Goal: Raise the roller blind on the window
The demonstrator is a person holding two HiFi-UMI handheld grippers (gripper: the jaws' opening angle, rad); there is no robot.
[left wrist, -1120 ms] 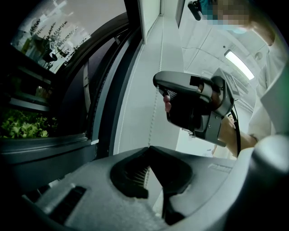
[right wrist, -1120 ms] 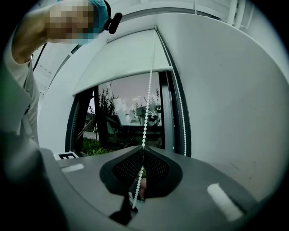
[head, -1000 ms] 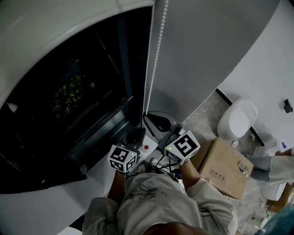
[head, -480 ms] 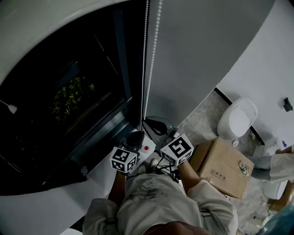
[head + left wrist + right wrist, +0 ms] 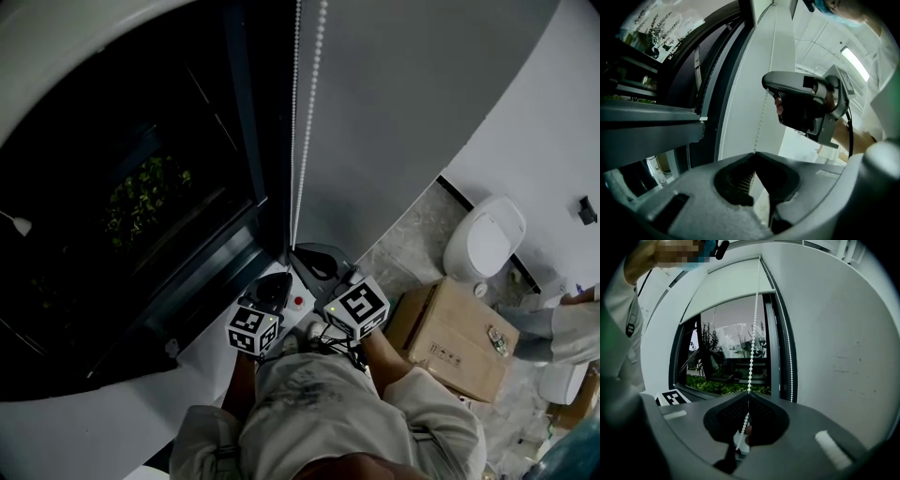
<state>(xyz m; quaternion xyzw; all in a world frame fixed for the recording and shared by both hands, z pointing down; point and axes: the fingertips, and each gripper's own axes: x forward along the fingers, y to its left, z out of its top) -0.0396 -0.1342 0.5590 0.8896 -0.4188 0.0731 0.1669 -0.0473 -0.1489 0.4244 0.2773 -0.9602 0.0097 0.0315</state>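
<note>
A white bead chain [image 5: 296, 141] hangs in two strands beside the dark window [image 5: 131, 206]. My right gripper [image 5: 317, 261] is shut on one strand; that bead chain [image 5: 751, 357] runs down into its closed tips [image 5: 748, 393] and shows again inside the jaws. The second strand [image 5: 789, 357] hangs free to the right. My left gripper [image 5: 272, 287] sits lower and to the left, jaws closed, with the bead chain [image 5: 765, 112] leading straight into its tips [image 5: 754, 153]. The pale roller blind [image 5: 726, 289] covers only the top of the window.
A white sill [image 5: 202, 352] runs under the window, with a small grey unit with a red button [image 5: 298, 302] on it. On the floor to the right are a cardboard box [image 5: 455, 342] and a white rounded bin [image 5: 487, 242]. Another person's sleeve [image 5: 562, 330] shows far right.
Both grippers have sunk together along the chain. In the head view the pale band across the window's top has shrunk and more dark glass shows.
</note>
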